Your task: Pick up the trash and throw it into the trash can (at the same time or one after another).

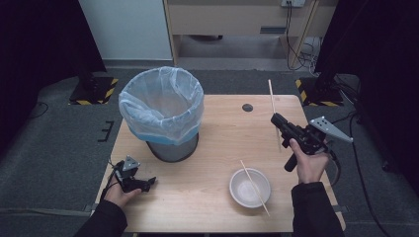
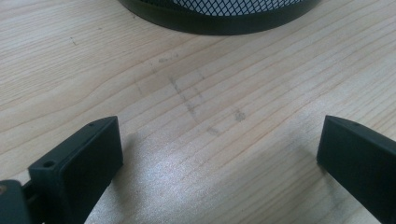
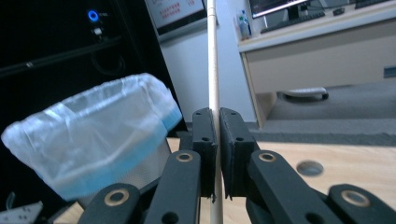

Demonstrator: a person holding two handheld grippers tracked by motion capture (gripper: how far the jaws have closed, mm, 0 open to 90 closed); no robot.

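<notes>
Right gripper: now the black two-jaw right gripper is raised above the right side of the light wooden table, its jaws pressed together on a thin pale wooden chopstick.
Held chopstick: in the right gripper view it runs straight up between the jaw pads (which clamp it from both sides) and reaches past the top of the frame; in the high view it slants from beyond the far table edge down past the jaws.
Left gripper: the black left gripper rests low at the near left corner of the table, jaws spread wide with bare wood grain between them in its own view.
Bin: a black mesh waste bin lined with a translucent white-and-blue plastic bag stands on the left half of the table, just beyond the left gripper; its dark base rim shows in the left gripper view.
Bowl: a small white round bowl sits near the front edge, right of centre, well apart from the bin.
Second chopstick: another pale wooden stick lies slanted across the bowl, both ends overhanging the rim.
</notes>
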